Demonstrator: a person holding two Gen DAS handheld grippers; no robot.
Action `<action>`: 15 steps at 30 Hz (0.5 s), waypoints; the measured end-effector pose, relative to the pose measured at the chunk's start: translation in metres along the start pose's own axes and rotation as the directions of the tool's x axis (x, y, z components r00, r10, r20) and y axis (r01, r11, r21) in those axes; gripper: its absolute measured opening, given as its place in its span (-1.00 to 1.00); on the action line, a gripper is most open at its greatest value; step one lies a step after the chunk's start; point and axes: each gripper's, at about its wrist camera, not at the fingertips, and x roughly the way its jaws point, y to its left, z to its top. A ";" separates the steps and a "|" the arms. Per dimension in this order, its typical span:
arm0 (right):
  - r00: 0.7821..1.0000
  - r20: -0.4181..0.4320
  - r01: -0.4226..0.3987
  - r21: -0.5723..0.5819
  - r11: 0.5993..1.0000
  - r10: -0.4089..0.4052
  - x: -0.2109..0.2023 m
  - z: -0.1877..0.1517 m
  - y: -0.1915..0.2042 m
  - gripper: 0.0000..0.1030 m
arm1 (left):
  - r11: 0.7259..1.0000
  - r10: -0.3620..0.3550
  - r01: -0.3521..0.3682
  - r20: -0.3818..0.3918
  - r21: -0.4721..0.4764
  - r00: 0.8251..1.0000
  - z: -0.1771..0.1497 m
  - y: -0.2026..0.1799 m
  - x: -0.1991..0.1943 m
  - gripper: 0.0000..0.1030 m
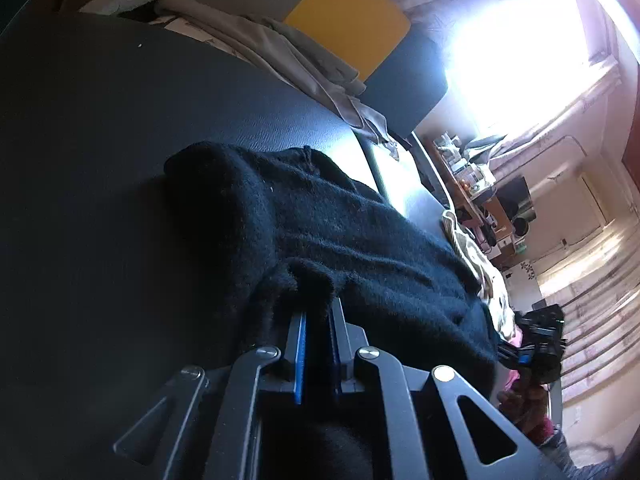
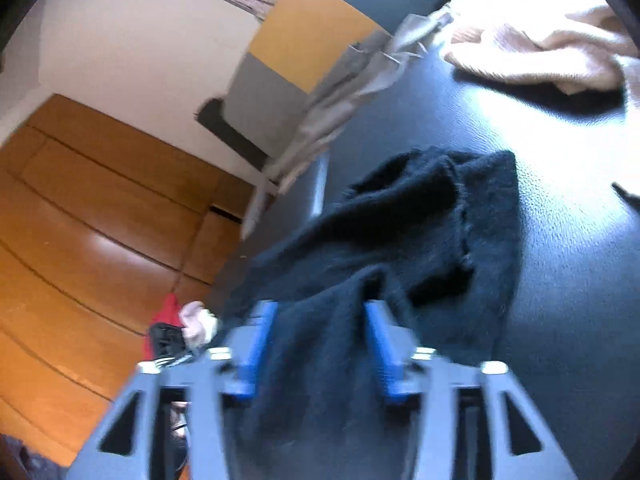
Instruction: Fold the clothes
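Observation:
A black knitted garment (image 1: pixel 320 220) lies folded over on the dark table (image 1: pixel 100 160). My left gripper (image 1: pixel 318 312) is shut on one corner of it, and the fabric bunches up between the blue pads. In the right wrist view the same black garment (image 2: pixel 440 208) runs between the fingers of my right gripper (image 2: pixel 320 308). Its jaws stand wide apart and the blue pads (image 2: pixel 380 340) do not press the cloth. The other gripper (image 1: pixel 540 344) shows at the garment's far end, and a hand (image 2: pixel 198 320) holds the left one.
A grey-beige garment (image 1: pixel 280 48) hangs over the table's far edge. A peach garment (image 2: pixel 540 48) lies on the table (image 2: pixel 560 240), and a cream patterned cloth (image 1: pixel 480 264) lies beyond the black one. A yellow and grey panel (image 1: pixel 352 28) stands behind. Wooden floor (image 2: pixel 80 220) lies below.

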 end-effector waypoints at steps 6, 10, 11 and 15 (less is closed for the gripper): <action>0.990 -0.137 0.018 -0.079 0.997 -0.029 0.001 -0.042 0.017 0.30 | 1.000 0.025 -0.025 0.026 0.003 0.999 -0.025 0.001 -0.014 -0.81; 0.978 -0.197 0.036 -0.155 0.987 -0.067 0.004 -0.062 0.025 0.30 | 0.999 0.012 -0.009 0.064 -0.044 0.998 -0.031 0.006 -0.033 -0.53; 0.977 -0.204 0.032 -0.150 0.988 -0.063 0.005 -0.063 0.026 0.30 | 0.998 0.015 -0.010 0.082 -0.056 0.997 -0.034 0.007 -0.043 -0.49; 0.978 -0.201 0.028 -0.160 0.987 -0.060 0.008 -0.068 0.026 0.30 | 0.998 0.014 -0.006 0.140 -0.058 0.990 -0.062 0.005 -0.086 -0.27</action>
